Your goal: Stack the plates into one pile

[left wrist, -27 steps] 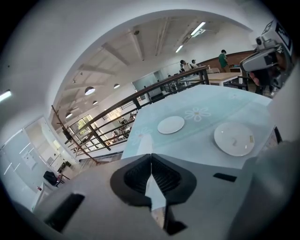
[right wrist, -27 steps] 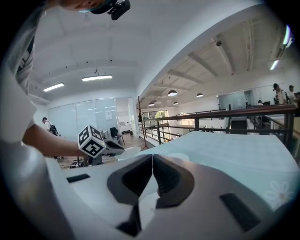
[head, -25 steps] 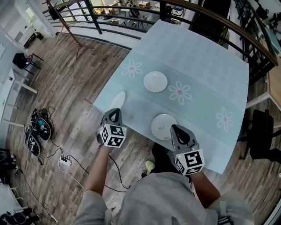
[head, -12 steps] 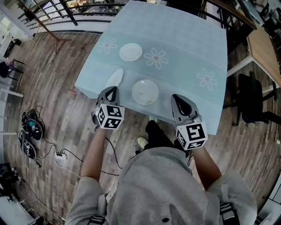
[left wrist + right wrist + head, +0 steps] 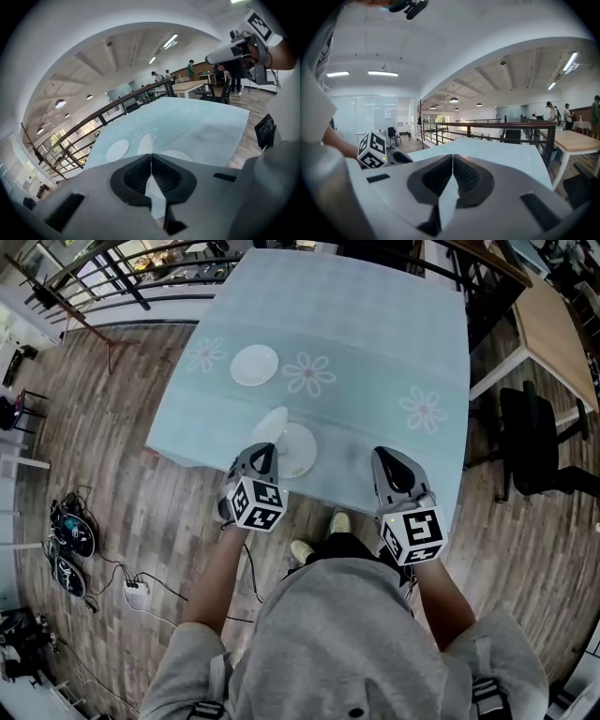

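Plate (image 5: 273, 423) stands edgewise, pointing away from left gripper (image 5: 265, 449).

On the tabletop (image 5: 375, 352), a far plate (image 5: 255, 365) is set toward the left rear, and a near plate (image 5: 302, 452) is laid close to the front edge. Over the near plate's left part, a held plate (image 5: 271, 424) is gripped, tilted, in the left gripper (image 5: 265, 449). The right gripper (image 5: 386, 455) is found at the front edge, well right of the plates. A railing (image 5: 122, 279) is seen behind the tabletop.
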Available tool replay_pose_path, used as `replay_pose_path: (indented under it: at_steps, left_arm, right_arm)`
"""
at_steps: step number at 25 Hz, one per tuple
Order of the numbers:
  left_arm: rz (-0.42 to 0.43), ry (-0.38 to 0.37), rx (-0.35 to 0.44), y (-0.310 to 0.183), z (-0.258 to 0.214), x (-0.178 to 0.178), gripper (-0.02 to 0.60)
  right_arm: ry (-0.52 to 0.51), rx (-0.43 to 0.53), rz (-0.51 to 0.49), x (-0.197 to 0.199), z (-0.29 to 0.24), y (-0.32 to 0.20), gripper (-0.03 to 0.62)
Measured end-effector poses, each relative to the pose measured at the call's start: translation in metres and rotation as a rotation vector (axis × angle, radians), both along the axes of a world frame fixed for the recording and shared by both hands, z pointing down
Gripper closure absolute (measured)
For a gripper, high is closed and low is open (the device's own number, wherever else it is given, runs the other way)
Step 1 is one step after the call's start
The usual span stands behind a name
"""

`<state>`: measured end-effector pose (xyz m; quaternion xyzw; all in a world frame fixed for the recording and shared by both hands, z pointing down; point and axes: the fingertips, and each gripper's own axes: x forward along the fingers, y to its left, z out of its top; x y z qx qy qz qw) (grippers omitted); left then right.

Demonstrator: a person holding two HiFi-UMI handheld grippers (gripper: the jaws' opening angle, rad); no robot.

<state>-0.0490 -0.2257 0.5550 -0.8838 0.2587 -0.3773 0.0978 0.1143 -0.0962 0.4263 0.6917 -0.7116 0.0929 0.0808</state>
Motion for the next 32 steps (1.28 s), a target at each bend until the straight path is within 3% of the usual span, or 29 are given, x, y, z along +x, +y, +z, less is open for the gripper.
replay_pose_path:
  at_steps: [13, 32]
  left_arm:
    - [0.025, -0.112, -0.17, 0.046, 0.07, 0.027, 0.558]
    - [-0.008, -0.15, -0.256, 0.056, 0.107, 0.04, 0.555]
  right_arm:
    - [-0.034, -0.019, -0.044, 0.018, 0.019, -0.006, 0.566]
    - [-0.074, -0.004, -0.025, 0.04, 0.036, 0.012, 0.566]
